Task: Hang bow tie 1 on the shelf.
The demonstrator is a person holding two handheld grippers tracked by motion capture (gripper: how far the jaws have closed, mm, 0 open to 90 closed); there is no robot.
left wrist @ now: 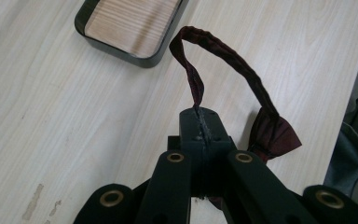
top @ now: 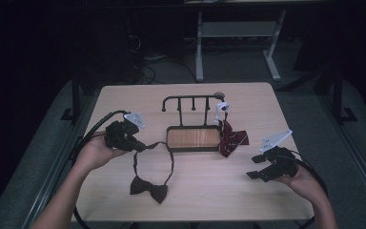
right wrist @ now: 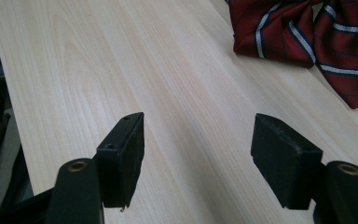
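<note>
left gripper view – left gripper [left wrist: 200,122] pinches bow tie [left wrist: 242,88] strap.

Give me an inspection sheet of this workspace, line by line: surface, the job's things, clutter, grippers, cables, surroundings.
Surface: light wooden table, a few scuff marks near its edge in the left gripper view.
Job's things: dark bow tie lying flat, its strap looped up to the left gripper; red striped bow tie beside the rack; black hook rack with a wood-lined tray base.
Clutter: small white object at the rack's right end, too small to identify.
Grippers: left gripper shut on the strap; right gripper open, above bare table.
Cables: one trails from each gripper toward the person's side.
Surroundings: dark room, grey floor, white desk legs behind.
</note>
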